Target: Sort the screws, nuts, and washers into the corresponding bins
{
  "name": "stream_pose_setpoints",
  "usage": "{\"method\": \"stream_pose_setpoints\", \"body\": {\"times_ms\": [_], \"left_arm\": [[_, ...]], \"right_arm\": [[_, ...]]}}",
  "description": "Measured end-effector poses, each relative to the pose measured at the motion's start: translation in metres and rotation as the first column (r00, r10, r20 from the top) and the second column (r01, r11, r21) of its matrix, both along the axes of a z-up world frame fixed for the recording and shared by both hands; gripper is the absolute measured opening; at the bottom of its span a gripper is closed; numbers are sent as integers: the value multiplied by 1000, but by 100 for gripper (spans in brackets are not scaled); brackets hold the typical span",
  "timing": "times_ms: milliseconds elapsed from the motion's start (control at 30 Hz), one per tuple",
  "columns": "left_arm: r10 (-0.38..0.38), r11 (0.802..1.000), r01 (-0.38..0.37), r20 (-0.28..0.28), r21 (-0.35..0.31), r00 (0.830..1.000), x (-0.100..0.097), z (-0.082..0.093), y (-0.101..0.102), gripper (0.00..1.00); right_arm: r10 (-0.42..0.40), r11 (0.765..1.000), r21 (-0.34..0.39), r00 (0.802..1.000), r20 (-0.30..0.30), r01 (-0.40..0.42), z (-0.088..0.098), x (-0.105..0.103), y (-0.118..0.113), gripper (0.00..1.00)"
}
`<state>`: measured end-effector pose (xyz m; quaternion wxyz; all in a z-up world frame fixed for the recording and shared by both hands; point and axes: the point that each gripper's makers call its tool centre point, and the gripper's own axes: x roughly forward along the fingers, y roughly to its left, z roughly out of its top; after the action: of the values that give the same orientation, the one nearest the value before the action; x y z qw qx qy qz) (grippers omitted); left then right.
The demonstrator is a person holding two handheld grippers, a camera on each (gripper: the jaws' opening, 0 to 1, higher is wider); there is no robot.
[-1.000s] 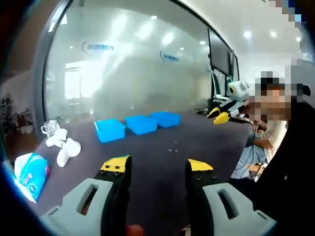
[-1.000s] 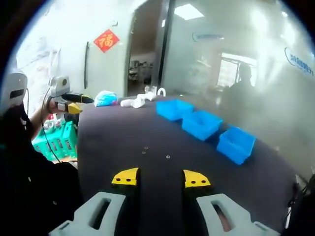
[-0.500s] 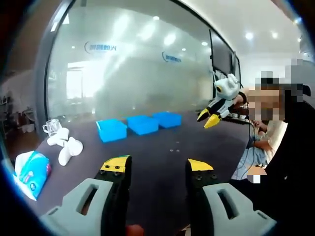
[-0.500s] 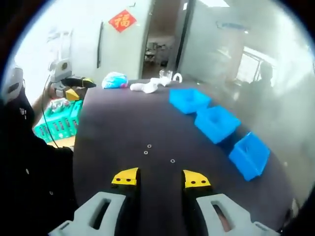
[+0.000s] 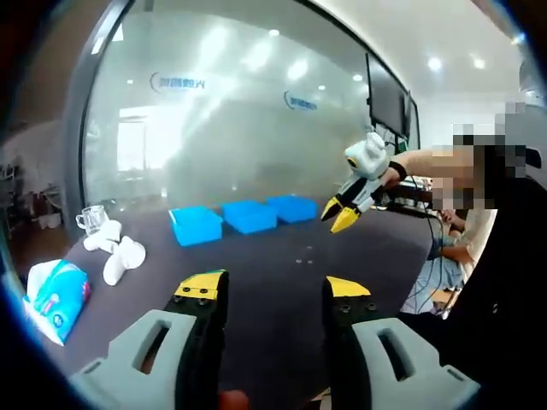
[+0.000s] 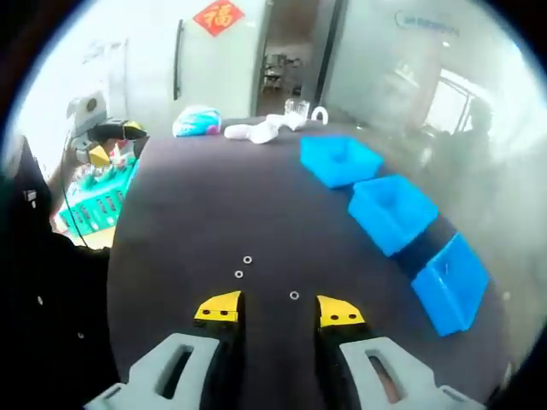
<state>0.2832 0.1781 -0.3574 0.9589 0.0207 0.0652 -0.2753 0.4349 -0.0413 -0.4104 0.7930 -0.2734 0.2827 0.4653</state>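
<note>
Three small metal parts lie on the dark table (image 6: 179, 222): two washers (image 6: 247, 260) (image 6: 238, 275) and a third ring (image 6: 294, 295), just ahead of my right gripper (image 6: 279, 309), whose jaws stand open and empty above the table. To their right runs a row of three blue bins (image 6: 340, 160) (image 6: 393, 212) (image 6: 451, 282). In the left gripper view my left gripper (image 5: 273, 290) is open and empty; the bins (image 5: 195, 225) (image 5: 249, 215) (image 5: 293, 207) stand beyond it and the small parts (image 5: 303, 252) show as specks. The right gripper (image 5: 336, 217) hangs above the table, tips pointing down.
A tissue pack (image 5: 55, 290), white crumpled items (image 5: 120, 256) and a glass cup (image 5: 90, 219) sit at the table's left end. A green basket (image 6: 94, 201) stands off the table's edge beside the left gripper (image 6: 115, 143). A person (image 5: 487, 256) stands at the right. A glass wall lies behind.
My right gripper has moved forward and tilted down toward the table, so the small parts now lie closer to its jaws. The left gripper has hardly moved.
</note>
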Motion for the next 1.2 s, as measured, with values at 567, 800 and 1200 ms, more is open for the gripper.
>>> {"method": "stream_pose_setpoints", "body": {"times_ms": [567, 800, 1200], "left_arm": [[12, 1000, -12, 11, 7, 1000, -8, 6, 5, 44], [28, 1000, -28, 7, 0, 1000, -7, 5, 11, 44], [34, 999, -34, 5, 5, 999, -9, 5, 12, 44]], "right_arm": [[-2, 991, -133, 993, -115, -13, -47, 18, 13, 20], [-7, 990, -141, 990, -140, -13, -57, 19, 13, 18], [-17, 991, -133, 982, -190, -9, -59, 12, 16, 6]]}}
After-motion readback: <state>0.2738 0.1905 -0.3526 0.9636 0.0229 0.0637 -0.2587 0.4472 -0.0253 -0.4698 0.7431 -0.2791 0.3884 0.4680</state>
